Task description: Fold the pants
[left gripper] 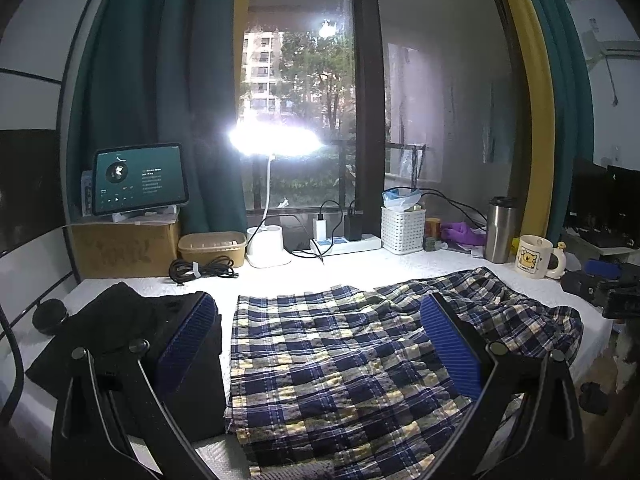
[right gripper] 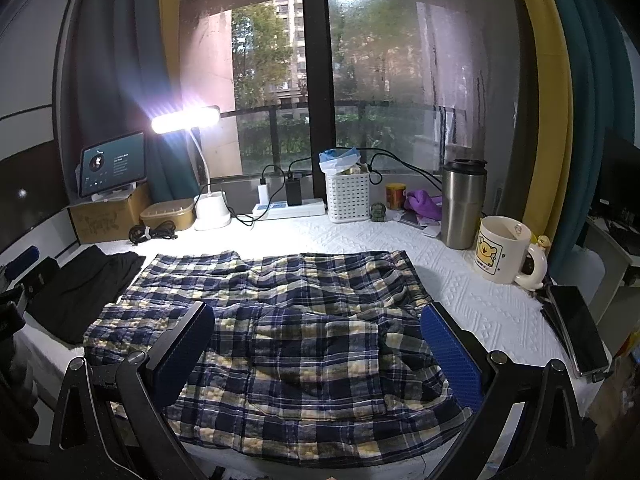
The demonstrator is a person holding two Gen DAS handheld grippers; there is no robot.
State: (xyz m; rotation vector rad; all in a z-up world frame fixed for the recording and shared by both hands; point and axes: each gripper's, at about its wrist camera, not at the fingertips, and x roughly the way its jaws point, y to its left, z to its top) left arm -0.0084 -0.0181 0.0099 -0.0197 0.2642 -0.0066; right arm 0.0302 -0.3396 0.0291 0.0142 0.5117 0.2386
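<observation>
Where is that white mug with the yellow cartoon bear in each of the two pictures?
Left wrist view: the mug stands at the far right, behind the plaid pants.
Right wrist view: the mug is right of centre, larger.
Shared landmark: the steel tumbler stands just left of it in both.

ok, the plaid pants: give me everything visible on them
The plaid pants are a soft, crinkled woven fabric checked in navy, cream and pale yellow. They lie spread flat but wrinkled on the white textured table cover, not yet neatly folded; one layer appears to overlap another near the middle. A black garment lies beside their left edge. Both tongs, left and right, hang open above the cloth, gripping nothing. Waistband and leg ends cannot be told apart.
</observation>
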